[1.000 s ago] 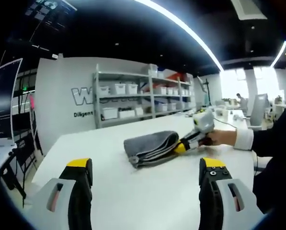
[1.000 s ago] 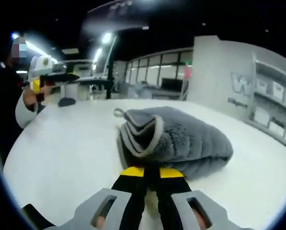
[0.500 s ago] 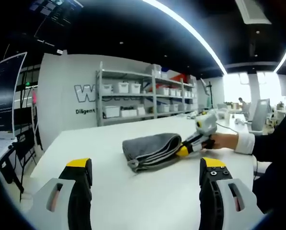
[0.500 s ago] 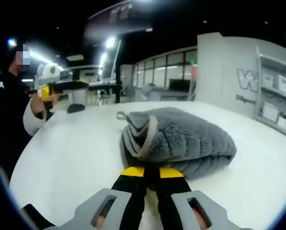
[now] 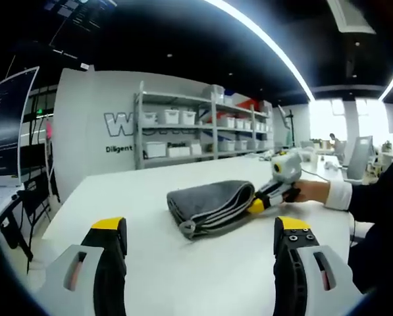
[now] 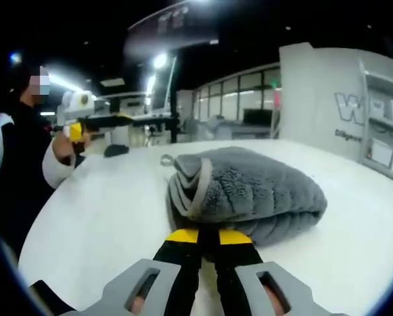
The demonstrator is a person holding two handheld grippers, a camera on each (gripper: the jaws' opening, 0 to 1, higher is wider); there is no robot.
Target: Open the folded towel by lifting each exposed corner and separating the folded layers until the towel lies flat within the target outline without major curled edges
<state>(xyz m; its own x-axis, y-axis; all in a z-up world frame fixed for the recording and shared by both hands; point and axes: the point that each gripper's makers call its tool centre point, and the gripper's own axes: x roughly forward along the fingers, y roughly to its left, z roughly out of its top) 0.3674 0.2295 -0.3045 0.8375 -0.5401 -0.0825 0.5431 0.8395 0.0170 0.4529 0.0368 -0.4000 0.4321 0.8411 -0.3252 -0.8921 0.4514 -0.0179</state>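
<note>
A folded grey towel lies on a white table, its layered edges and a small hanging loop turned toward the near left of the right gripper view. In that view the right gripper rises from the bottom with its yellow-tipped jaws pressed together at the towel's lower edge; the tips sit against the bottom layers, though whether any cloth is actually pinched between them cannot be told. The left gripper view shows the same tool from the other side, its yellow tip touching the right end of the bundle, with a hand and a white cuff behind it. The left gripper hangs over the bare table near the towel but apart from it, its jaws spread wide with nothing between them. It also appears far off at the left of the right gripper view, held up above the table in a hand. Behind the table in the left gripper view stands a white wall with dark lettering and a set of shelves carrying white bins.
</note>
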